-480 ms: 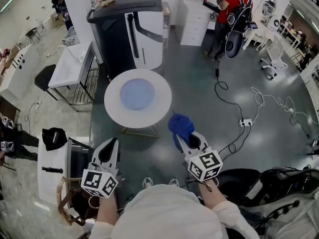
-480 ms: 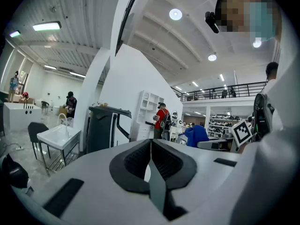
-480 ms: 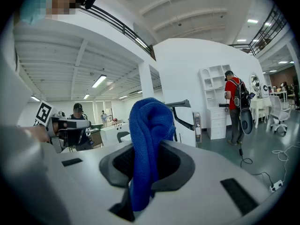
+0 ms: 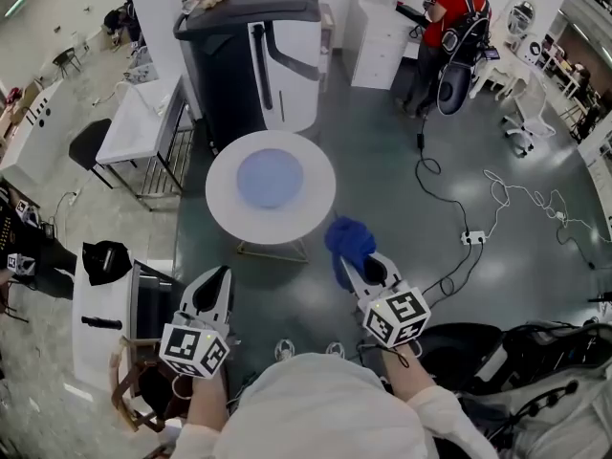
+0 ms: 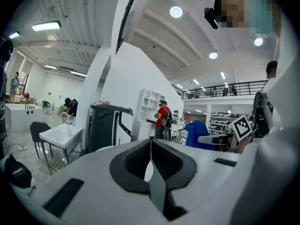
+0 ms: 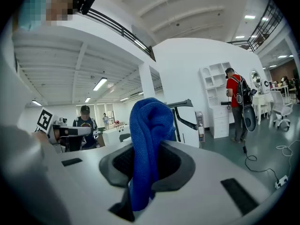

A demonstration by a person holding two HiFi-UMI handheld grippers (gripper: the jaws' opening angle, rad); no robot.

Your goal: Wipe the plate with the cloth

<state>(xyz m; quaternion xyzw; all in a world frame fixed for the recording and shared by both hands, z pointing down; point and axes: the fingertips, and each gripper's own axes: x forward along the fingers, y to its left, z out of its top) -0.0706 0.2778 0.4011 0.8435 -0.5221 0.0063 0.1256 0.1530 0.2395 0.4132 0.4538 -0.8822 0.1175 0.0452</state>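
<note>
The right claw [image 4: 359, 268] held a bunched blue cloth [image 4: 347, 239] clamped between its jaws, the fabric standing up past its tips. The left claw [image 4: 212, 285] was closed on nothing, its jaws together. Ahead of both claws and well apart from them stood a round white surface [image 4: 316, 213] with a pale blue plate [image 4: 270, 178] at its middle. Almost nothing had changed from half a second before: both claws sat in the same place low in the head view, and the surface had drifted only slightly. The cloth was not yet at the plate, so wiping apparently had not begun.
</note>
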